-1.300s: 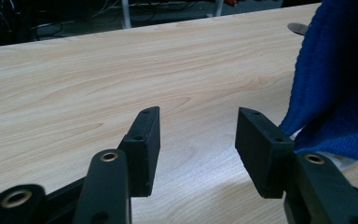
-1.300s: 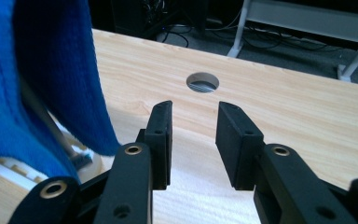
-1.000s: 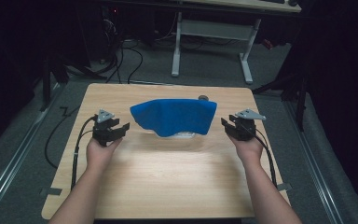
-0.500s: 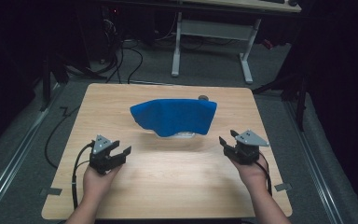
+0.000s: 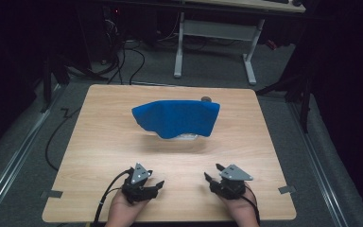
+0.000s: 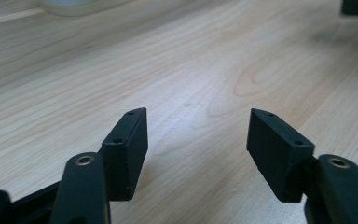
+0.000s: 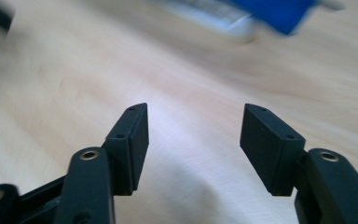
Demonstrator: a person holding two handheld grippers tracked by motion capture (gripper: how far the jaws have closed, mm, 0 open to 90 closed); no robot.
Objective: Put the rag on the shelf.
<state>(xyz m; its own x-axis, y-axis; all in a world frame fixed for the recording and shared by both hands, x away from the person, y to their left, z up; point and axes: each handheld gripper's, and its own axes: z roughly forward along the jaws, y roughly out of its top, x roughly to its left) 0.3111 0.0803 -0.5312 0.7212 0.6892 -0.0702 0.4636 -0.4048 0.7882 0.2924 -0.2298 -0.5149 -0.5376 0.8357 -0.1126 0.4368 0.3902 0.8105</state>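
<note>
A blue cloth (image 5: 177, 118) is draped over a pale container (image 5: 186, 137) at the middle of the wooden table (image 5: 99, 142). Both grippers sit near the table's front edge, well short of the cloth. My left gripper (image 5: 157, 187) is open, its jaws have just been opening, and only bare wood shows between them (image 6: 198, 114). My right gripper (image 5: 212, 171) is likewise open after just opening, with nothing between its jaws (image 7: 194, 107). The right gripper view shows the cloth (image 7: 279, 11) and the container (image 7: 214, 14) blurred at the top. The container's base (image 6: 74, 5) shows in the left gripper view.
A small dark object (image 5: 206, 99) peeks out behind the cloth. Tape marks (image 5: 52, 194) (image 5: 287, 190) sit near the table's front corners. Beyond the far edge stand a white desk frame (image 5: 179, 47) and floor cables (image 5: 137, 61).
Both hands have drawn back from beside the cloth to the front edge of the table. Their jaws now stand wider apart. The cloth has not moved.
</note>
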